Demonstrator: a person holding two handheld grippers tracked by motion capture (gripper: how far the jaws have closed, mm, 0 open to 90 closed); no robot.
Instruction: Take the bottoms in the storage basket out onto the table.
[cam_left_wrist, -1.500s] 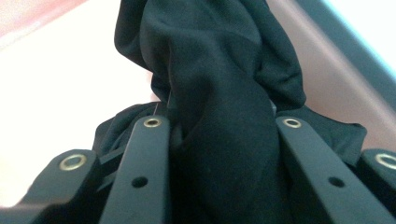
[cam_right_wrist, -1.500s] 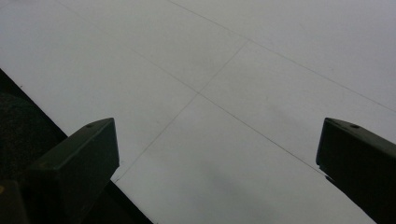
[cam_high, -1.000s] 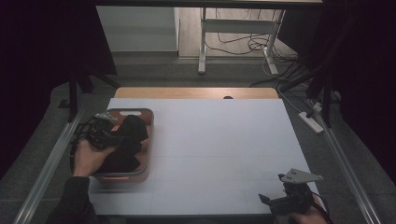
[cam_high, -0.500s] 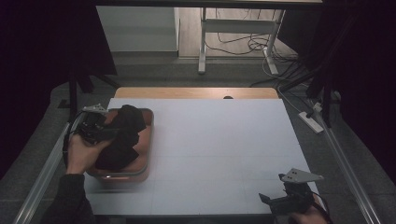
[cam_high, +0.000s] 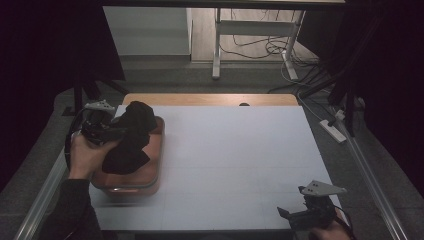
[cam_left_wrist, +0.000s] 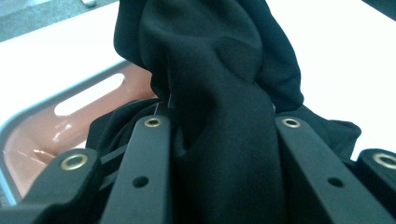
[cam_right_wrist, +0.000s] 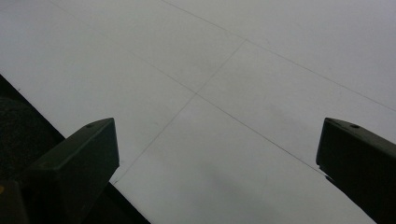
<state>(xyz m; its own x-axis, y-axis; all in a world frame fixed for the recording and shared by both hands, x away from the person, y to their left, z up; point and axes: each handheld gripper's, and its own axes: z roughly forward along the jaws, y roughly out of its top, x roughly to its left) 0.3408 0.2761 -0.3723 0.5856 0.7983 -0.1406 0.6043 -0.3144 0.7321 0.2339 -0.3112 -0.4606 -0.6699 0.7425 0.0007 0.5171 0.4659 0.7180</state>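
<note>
A black cloth (cam_high: 131, 137) (cam_left_wrist: 219, 79) hangs bunched above an orange-brown plastic basket (cam_high: 155, 150) (cam_left_wrist: 42, 135) at the table's left side. My left gripper (cam_high: 116, 134) (cam_left_wrist: 223, 122) is shut on a thick fold of the cloth, which fills the space between its two black jaws and rises past them. The cloth's lower part still lies in the basket. My right gripper (cam_high: 295, 214) (cam_right_wrist: 217, 128) rests at the table's front right edge, open, with bare white tabletop between its jaws.
The white tabletop (cam_high: 240, 150) stretches between the basket and the right gripper. A power strip (cam_high: 334, 130) lies off the right edge. A desk frame and cables (cam_high: 260, 47) stand on the floor beyond the table.
The left hand has lifted the gripper and the black cloth up out of the basket. The right gripper has stayed where it was.
</note>
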